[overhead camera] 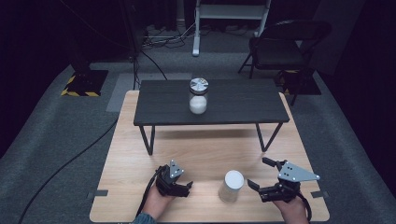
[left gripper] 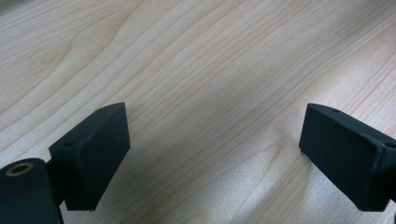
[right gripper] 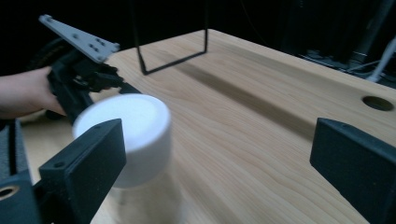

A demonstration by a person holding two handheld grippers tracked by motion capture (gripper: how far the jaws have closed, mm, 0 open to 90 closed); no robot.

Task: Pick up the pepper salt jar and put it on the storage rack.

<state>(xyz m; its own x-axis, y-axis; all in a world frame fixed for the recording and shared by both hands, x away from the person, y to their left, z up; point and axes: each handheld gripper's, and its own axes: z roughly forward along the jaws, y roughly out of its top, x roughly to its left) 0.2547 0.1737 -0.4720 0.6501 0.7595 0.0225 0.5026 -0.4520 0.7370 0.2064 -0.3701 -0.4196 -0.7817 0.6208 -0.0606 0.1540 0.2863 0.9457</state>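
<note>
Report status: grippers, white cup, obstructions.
Left gripper open, empty, low over table. Right gripper open beside white cup, not touching. Nothing between them.

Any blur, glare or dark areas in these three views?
High view: wooden table lit, surroundings dark, no glare. Right gripper view: white cup smeared by blur, background black. Left gripper view: wood grain sharp, soft shadow between the fingers.

Left gripper (overhead camera: 180, 185): black body, blocky matte jaws, a brass-ringed hole showing at one jaw's base; grey three-cornered plate on top, dotted with screws. Right gripper (overhead camera: 261, 176): same black build, larger grey plate. Black cables trailing from each. Blue-grey sleeve (overhead camera: 144, 218) edging the left wrist.
</note>
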